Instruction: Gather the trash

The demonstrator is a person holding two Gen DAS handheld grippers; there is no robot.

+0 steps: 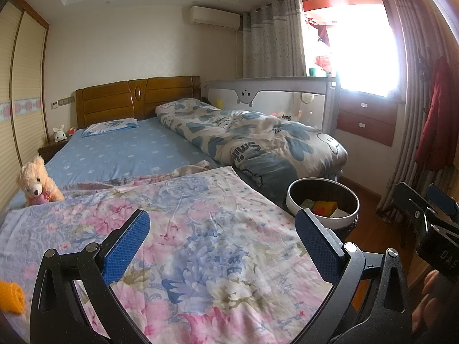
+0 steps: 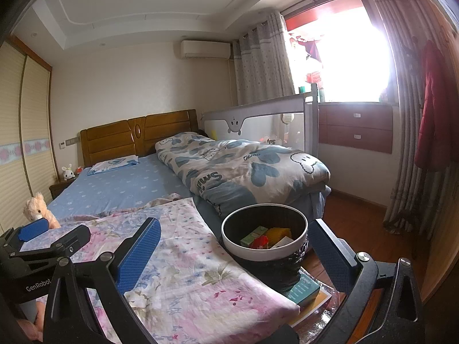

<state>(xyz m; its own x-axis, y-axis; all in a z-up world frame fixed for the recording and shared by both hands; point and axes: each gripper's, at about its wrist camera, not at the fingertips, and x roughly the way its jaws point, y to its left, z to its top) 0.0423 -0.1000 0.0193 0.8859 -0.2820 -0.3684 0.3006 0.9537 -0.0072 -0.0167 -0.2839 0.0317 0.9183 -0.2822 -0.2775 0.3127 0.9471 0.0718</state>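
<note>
A round black trash bin with a white rim (image 1: 322, 199) stands beside the foot of the bed; it also shows in the right wrist view (image 2: 265, 239). It holds several scraps: a green carton (image 2: 254, 236), a red and yellow piece (image 2: 276, 233) and white paper. My left gripper (image 1: 222, 243) is open and empty above the floral sheet (image 1: 200, 258). My right gripper (image 2: 235, 252) is open and empty, its fingers to either side of the bin in view. An orange item (image 1: 11, 296) lies on the sheet's left edge.
A teddy bear (image 1: 36, 182) sits on the bed's left side. A folded cloud-print quilt (image 1: 249, 137) lies on the right. A teal box (image 2: 304, 286) and papers lie under the bin. Wooden floor (image 2: 358, 223), curtains and a red coat are at right.
</note>
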